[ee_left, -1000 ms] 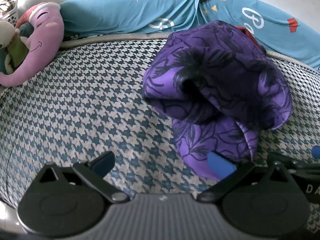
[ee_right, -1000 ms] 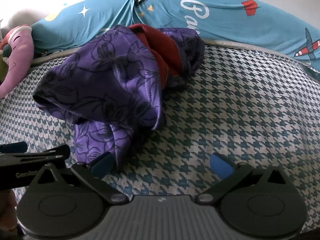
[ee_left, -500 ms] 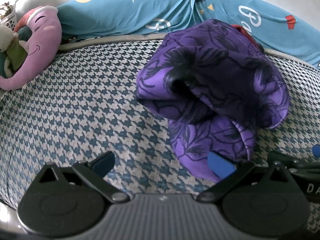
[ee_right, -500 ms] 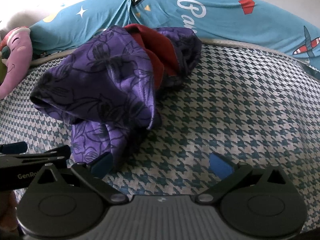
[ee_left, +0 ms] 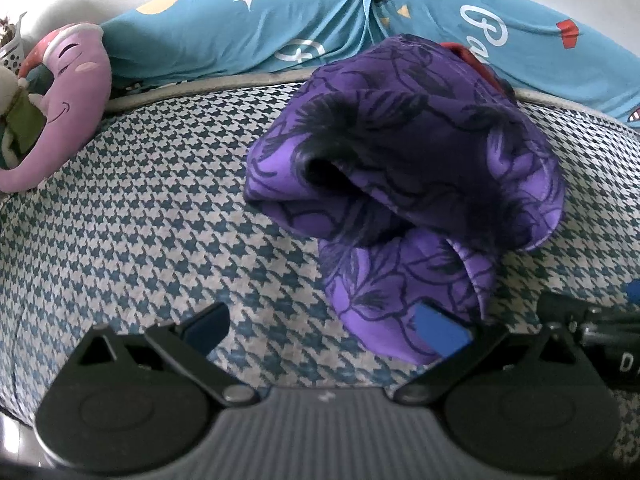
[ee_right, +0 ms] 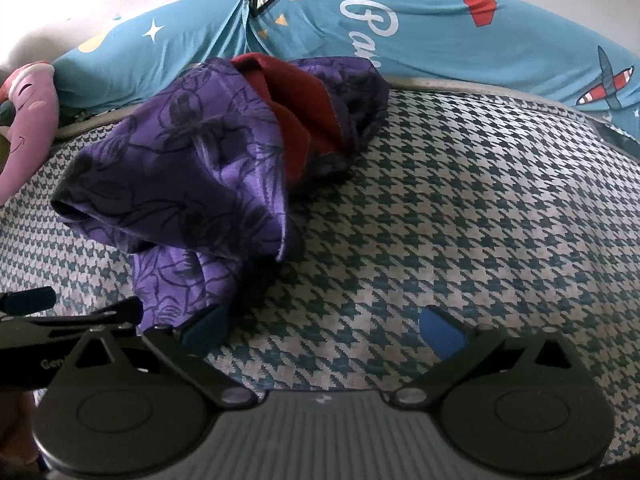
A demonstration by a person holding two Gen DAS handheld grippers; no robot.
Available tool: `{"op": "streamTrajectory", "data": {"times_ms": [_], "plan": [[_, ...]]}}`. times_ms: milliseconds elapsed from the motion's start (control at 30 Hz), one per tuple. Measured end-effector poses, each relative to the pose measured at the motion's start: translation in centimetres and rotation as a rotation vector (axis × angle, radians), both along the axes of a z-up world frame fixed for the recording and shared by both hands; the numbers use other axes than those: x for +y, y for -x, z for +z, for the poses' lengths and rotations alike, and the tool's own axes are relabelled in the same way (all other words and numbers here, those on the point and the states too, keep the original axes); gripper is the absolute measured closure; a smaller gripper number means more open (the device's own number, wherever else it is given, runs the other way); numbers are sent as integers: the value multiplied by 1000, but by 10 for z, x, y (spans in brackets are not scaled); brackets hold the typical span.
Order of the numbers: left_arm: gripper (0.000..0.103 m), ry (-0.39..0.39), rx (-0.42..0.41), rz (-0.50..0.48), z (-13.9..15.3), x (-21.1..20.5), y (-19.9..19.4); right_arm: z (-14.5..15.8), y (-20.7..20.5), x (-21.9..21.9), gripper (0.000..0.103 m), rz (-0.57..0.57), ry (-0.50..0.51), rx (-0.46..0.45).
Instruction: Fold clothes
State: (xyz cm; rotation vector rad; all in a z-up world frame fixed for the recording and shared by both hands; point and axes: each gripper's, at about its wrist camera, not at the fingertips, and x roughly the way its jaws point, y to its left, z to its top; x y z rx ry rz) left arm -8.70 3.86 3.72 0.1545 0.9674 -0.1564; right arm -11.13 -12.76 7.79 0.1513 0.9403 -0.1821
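Folding has not begun, judging by the heap: the purple garment [ee_left: 404, 184] lies bunched on the houndstooth cover [ee_left: 152, 208], a red piece [ee_right: 296, 104] tucked inside its far folds. The left gripper [ee_left: 324, 330] stands spread wide and empty, the cloth's near lobe just ahead of its right fingertip [ee_left: 440, 330]. The right gripper [ee_right: 324, 330] is equally wide and holds nothing, the bundle ahead and to its left. This looks like the approach step; next, each claw would need to find an edge or hem and pull the garment flat.
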Motion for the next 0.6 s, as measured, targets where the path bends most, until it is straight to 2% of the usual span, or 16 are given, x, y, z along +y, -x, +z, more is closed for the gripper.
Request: {"op": "streamTrajectory", "data": {"times_ms": [600], "plan": [[0, 6, 3, -13, 0, -1, 1, 0, 1, -2, 0, -6, -4, -2]]}}
